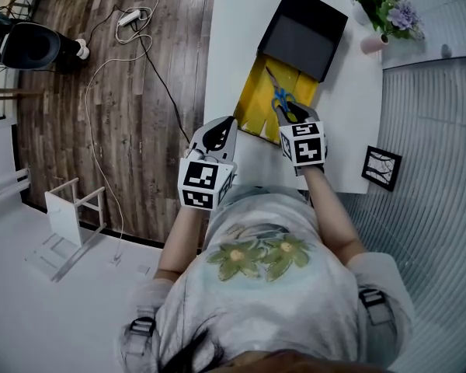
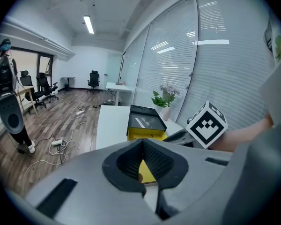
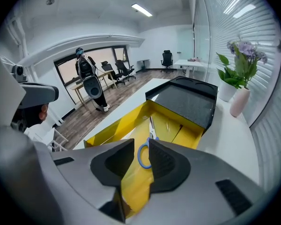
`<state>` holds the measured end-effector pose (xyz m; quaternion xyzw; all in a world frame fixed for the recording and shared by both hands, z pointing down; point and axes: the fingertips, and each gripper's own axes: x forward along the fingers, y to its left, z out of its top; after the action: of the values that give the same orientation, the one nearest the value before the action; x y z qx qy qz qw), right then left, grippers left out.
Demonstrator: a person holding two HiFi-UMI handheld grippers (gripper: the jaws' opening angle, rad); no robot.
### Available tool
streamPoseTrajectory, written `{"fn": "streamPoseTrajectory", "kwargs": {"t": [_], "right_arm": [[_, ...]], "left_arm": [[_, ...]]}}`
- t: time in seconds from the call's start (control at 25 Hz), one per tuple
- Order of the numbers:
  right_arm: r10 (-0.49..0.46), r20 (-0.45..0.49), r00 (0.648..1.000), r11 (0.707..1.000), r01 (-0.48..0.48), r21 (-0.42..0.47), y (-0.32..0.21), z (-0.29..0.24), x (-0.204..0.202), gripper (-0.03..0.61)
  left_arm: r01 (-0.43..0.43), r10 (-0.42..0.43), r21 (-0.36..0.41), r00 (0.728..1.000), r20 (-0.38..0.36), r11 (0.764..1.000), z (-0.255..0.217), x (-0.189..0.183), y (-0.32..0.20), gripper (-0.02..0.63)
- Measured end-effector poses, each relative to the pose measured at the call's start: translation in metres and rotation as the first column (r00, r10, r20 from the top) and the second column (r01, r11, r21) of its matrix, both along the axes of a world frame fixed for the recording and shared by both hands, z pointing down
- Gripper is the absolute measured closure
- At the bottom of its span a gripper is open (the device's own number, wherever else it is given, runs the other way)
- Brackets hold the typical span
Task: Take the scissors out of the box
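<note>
Hovering over the scissors [image 3: 139, 157], right tongs [image 3: 141, 141] gape narrowly; left tongs [image 2: 143, 142] pressed together.

A white table [image 1: 241, 22] stands on a wooden floor [image 1: 62, 115]; at its far right corner a pink vase [image 1: 371, 43] holds flowers [image 1: 388, 6]; a black picture frame [image 1: 381, 168] sits at its right edge; blinds [image 1: 435, 123] run along that side; on the floor left of the table lie a power strip [image 1: 129, 17] and a black cable [image 1: 161, 84]; a white stool [image 1: 76, 212] stands nearer; office chairs [image 2: 93, 78] stand far down the room under ceiling lights [image 2: 88, 24].
</note>
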<state>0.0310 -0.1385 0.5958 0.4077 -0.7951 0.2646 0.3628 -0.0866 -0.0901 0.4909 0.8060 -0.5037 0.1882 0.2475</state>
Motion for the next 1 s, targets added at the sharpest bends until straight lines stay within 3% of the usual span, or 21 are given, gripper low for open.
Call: {"fn": "streamPoseTrajectory", "kwargs": {"t": [1.0], "right_arm": [[-0.001,-0.128,0.992,0.985,-0.022,-0.174,-0.016,0.053,0.004,0.487]], "left_arm": [[-0.011,0.011,-0.023,1.000,0.007,1.000,0.008,0.002,-0.014,0.607]]}}
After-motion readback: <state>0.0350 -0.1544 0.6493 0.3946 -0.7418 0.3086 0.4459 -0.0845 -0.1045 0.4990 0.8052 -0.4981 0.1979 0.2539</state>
